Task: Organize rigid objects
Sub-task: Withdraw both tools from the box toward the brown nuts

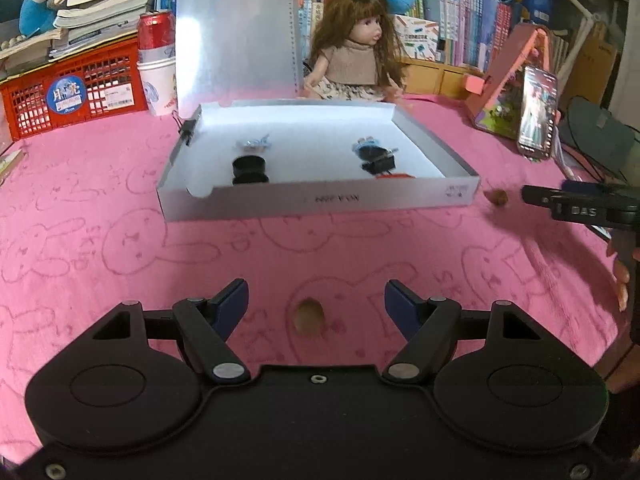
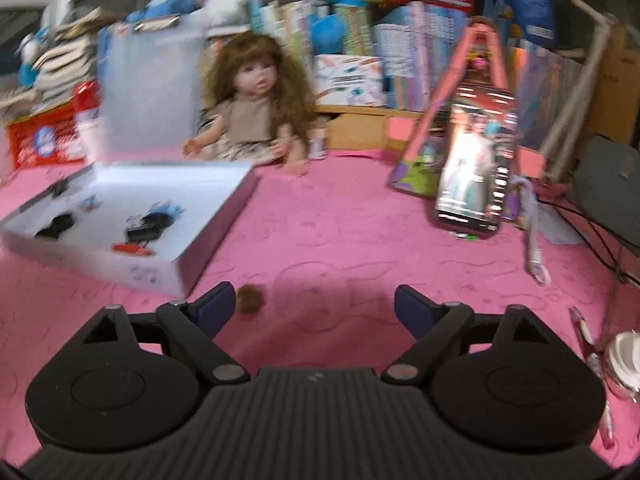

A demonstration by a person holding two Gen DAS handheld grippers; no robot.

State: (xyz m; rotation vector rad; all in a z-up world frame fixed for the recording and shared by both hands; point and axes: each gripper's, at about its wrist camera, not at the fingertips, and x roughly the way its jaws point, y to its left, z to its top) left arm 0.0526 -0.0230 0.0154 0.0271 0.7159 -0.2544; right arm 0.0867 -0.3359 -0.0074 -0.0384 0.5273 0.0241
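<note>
- since two small brown nuts lie loose on the pink cloth and the white box [image 1: 320,200] already holds a few things, the step in hand looks like picking up a nut for each gripper to carry to the box.
- left gripper [image 1: 316,304]: jaws wide apart and empty; its nut [image 1: 308,315] sits low in the centre of the left view, right between the blue pads [image 1: 230,304], touching neither.
- right gripper [image 2: 314,310]: jaws also spread wide, nothing held; its nut [image 2: 249,298] lies just beside the left-hand pad [image 2: 214,308], off centre, near the box corner. the right view is blurred, so fine contact cannot be told.
- to do it well on the left: lower until the pads flank the nut's middle, then close slowly; a round hard shell will likely squirt out if pinched high or at an edge.
- on the right: shift towards the left of the frame first so the nut is centred, otherwise one pad may nudge it away against the box wall.
- keep the pads from snagging the soft cloth.
- lift clear over the box's front wall and aim for the bare floor between the black item [image 1: 250,168] and the dark clip-like piece [image 1: 376,158] inside.
</note>
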